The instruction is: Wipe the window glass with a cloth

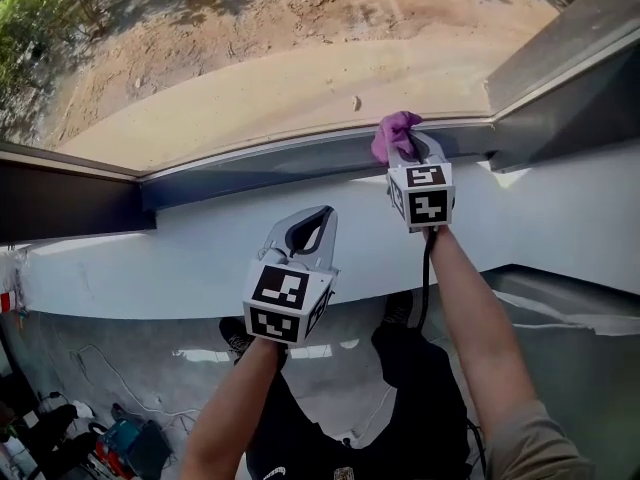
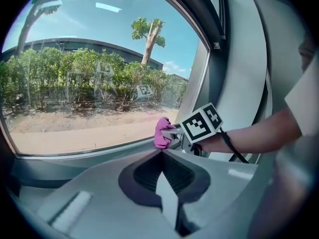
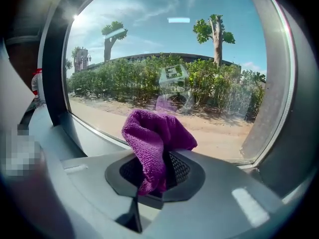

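Note:
A crumpled purple cloth (image 1: 393, 133) is pinched in my right gripper (image 1: 406, 148), which is shut on it. The cloth sits near the bottom edge of the window glass (image 1: 270, 58), toward its right corner. In the right gripper view the cloth (image 3: 154, 133) bulges up out of the jaws of that gripper (image 3: 154, 176), in front of the glass (image 3: 174, 59). My left gripper (image 1: 321, 216) hovers lower and to the left, over the white sill, jaws together and empty. From the left gripper view (image 2: 162, 156) the cloth (image 2: 162, 132) shows ahead, by the pane (image 2: 89, 83).
A dark window frame (image 1: 300, 163) runs under the glass, with a white sill (image 1: 150, 258) below it. A grey frame post (image 1: 570, 48) rises at the right. Tools and cables (image 1: 120, 438) lie on the floor at lower left. A bottle (image 3: 36, 86) stands at the far left.

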`<state>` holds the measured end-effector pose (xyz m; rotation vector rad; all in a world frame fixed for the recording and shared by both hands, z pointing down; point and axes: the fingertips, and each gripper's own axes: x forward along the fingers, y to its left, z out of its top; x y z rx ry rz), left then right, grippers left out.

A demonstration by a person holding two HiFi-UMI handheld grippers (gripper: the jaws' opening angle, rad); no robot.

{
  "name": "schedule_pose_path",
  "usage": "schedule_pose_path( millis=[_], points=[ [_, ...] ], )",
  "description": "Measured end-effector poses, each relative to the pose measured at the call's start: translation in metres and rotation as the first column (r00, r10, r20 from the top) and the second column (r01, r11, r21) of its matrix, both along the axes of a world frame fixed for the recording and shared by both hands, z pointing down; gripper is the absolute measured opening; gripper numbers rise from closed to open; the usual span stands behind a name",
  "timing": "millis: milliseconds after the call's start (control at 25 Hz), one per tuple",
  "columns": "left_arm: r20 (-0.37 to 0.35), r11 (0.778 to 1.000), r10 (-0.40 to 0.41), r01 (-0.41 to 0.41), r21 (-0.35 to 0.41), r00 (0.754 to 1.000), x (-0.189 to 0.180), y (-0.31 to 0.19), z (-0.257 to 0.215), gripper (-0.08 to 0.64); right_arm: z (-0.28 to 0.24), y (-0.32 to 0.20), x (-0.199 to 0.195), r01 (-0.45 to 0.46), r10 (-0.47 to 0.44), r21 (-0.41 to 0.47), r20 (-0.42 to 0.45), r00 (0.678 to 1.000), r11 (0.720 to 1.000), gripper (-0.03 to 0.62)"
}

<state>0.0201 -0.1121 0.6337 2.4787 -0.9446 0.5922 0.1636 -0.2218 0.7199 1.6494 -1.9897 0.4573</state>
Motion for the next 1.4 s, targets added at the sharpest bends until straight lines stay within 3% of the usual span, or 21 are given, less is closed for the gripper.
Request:
schedule_pose_path(
  millis=[240, 800, 1400],
  points=[
    [-0.005, 1.0, 0.024, -0.024, 0.007, 1.0, 0.039, 0.0, 0.001, 0.0, 0.003, 0.003, 0.052, -0.027, 0.027, 0.005, -0.023, 0.999, 1.0, 0.086],
    [-0.007, 0.993, 0.12, -0.12, -0.022, 0.993, 0.107, 0.019, 0.008, 0.0, 0.005, 0.011, 0.166, -0.234, 0.234, -0.002, -0.013, 0.972, 0.972, 0.086],
    [0.002, 0.977, 0.211, -0.21, -0.043, 0.978, 0.141, 0.033, 0.015, 0.0, 0.008, 0.018, 0.234, -0.444, 0.444, -0.002, -0.025, 0.896, 0.896, 0.086]
  ],
)
